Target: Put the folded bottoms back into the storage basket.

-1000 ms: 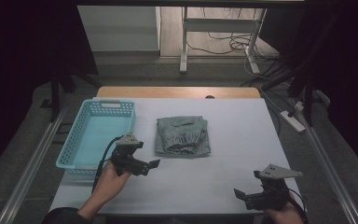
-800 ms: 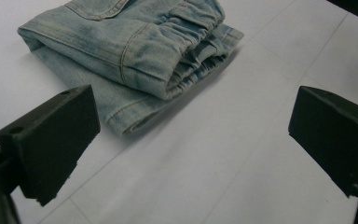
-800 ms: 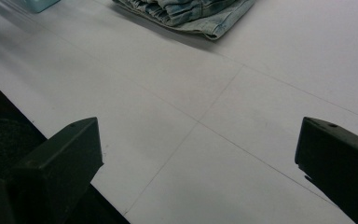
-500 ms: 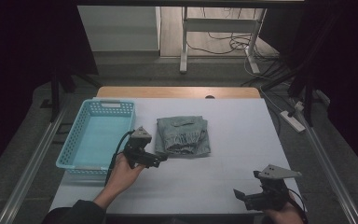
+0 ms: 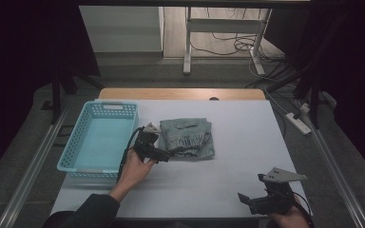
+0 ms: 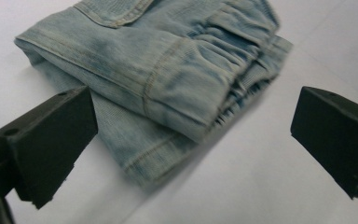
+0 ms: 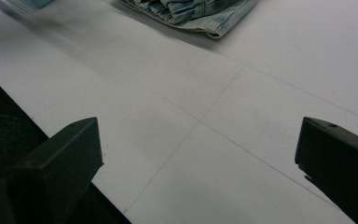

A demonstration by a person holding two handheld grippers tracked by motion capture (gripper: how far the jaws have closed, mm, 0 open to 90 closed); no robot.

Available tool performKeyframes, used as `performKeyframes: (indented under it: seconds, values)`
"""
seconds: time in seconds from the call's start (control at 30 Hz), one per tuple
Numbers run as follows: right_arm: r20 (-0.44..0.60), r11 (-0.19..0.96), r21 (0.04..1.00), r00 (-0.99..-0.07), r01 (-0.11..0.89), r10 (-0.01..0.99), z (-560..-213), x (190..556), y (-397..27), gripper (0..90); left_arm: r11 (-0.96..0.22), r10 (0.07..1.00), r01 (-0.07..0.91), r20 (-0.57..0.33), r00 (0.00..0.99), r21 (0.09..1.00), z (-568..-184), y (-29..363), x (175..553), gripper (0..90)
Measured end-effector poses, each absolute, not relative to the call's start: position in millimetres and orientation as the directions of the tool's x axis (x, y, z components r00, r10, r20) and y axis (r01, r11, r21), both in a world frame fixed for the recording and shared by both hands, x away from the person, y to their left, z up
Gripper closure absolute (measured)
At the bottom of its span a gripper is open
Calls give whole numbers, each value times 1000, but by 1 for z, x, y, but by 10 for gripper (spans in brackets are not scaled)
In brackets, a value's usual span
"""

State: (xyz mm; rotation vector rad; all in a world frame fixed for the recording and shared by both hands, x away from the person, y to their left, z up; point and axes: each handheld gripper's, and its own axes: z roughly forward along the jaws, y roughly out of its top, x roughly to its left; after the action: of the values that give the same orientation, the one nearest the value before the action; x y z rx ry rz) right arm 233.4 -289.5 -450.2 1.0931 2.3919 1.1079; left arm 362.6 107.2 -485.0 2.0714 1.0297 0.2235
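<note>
Jeans (image 5: pixel 188 137), folded into a compact denim bundle, are taken as the landmark for everything else, and they are seen lying near the middle of the white table (image 5: pixel 247 142), which is the largest thing in the high view. To the left of the jeans, just beside them with a narrow strip of tabletop between, the turquoise basket (image 5: pixel 76 142) is seen, and nothing is seen lying in it. At the jeans' near left corner the left gripper (image 5: pixel 164 156) is found, and in the left gripper view its jaws are spread wide with the folded edge and gathered waistband (image 6: pixel 233 88) lying between and just beyond them; the cloth is not yet pinched. Compared with a second ago, this gripper has been carried from a spot in front of the basket across to the edge of the jeans, while the jeans and basket are unmoved. That shift is judged to mean a grasp is being set up, with a lift towards the basket a likely follow-on. Well apart from the jeans, towards the near right corner of the table, the right gripper (image 5: pixel 247 202) is held where it was, and its jaws are shown wide apart over bare tabletop in the right gripper view, with only a corner of the jeans (image 7: pixel 200 14) far ahead.
</note>
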Motion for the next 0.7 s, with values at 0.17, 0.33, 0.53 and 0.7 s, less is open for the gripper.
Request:
performKeyframes:
  seconds: [0.17,0.33,0.53,0.7]
  values:
    - [53,419,746,-673,518,738,-450,233,-289,9,-345,749,605,-178,638,718,-487,104,375,0]
    - [53,420,746,-674,517,737,-450,233,-289,8,-331,758,613,-185,625,717,-488,104,386,0]
    - [54,420,746,-675,517,736,-450,233,-289,8,-337,781,646,-180,598,685,-496,103,397,0]
    - [53,421,745,-675,517,736,-450,233,-289,8,-369,793,668,-156,589,647,-506,101,402,0]
